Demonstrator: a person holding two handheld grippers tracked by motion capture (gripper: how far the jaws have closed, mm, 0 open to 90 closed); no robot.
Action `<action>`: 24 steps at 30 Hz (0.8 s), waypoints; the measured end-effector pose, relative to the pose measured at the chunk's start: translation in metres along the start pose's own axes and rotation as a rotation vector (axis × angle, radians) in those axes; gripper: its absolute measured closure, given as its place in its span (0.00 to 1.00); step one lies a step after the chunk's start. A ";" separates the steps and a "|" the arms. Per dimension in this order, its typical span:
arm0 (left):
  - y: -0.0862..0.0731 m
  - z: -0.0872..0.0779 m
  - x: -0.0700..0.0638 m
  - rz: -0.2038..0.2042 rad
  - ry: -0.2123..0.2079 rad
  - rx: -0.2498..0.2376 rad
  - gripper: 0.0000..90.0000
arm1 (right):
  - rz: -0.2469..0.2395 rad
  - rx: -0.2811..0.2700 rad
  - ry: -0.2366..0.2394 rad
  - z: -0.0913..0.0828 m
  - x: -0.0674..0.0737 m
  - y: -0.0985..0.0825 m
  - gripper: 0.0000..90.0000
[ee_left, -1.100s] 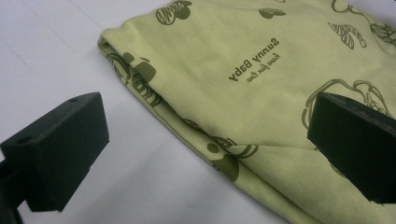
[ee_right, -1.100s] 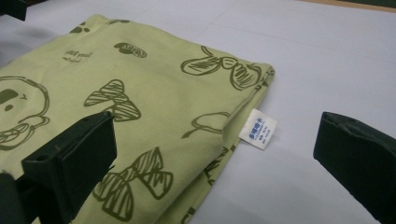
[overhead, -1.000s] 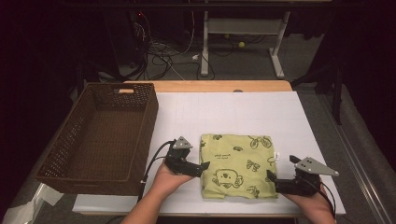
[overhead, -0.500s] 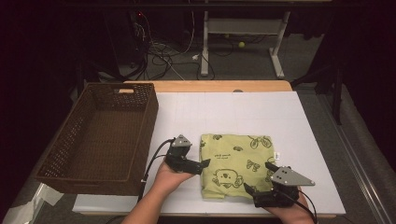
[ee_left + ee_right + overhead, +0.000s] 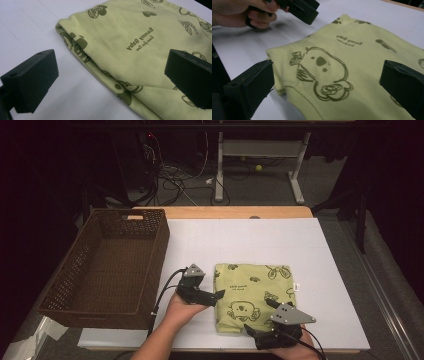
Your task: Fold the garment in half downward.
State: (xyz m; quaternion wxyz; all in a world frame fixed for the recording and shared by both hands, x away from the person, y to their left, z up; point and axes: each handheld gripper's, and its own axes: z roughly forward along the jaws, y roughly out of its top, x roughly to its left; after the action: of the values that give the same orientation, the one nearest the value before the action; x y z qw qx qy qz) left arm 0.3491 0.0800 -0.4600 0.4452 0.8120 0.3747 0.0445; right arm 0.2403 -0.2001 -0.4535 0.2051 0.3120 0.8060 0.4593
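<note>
Jaws wide on both: your left gripper [image 5: 218,296] at the folded green cloth's [image 5: 252,295] left edge, right gripper [image 5: 252,332] seemingly over its near edge.

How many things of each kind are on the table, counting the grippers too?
Folded green cloth: 1
Brown basket: 1
Grippers: 2, the left gripper at the cloth's left edge and the right gripper at its near edge, both with jaws open
Total: 4
</note>
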 end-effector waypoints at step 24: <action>0.026 0.007 -0.003 0.014 -0.001 -0.004 0.00 | -0.020 0.020 0.096 0.018 0.032 0.002 0.00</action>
State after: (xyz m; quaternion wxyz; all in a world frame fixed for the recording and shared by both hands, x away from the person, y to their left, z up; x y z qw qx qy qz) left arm 0.3645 0.0646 -0.4432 0.4466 0.8140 0.3684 0.0477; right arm 0.2289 -0.1666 -0.4624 0.1679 0.2836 0.8225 0.4635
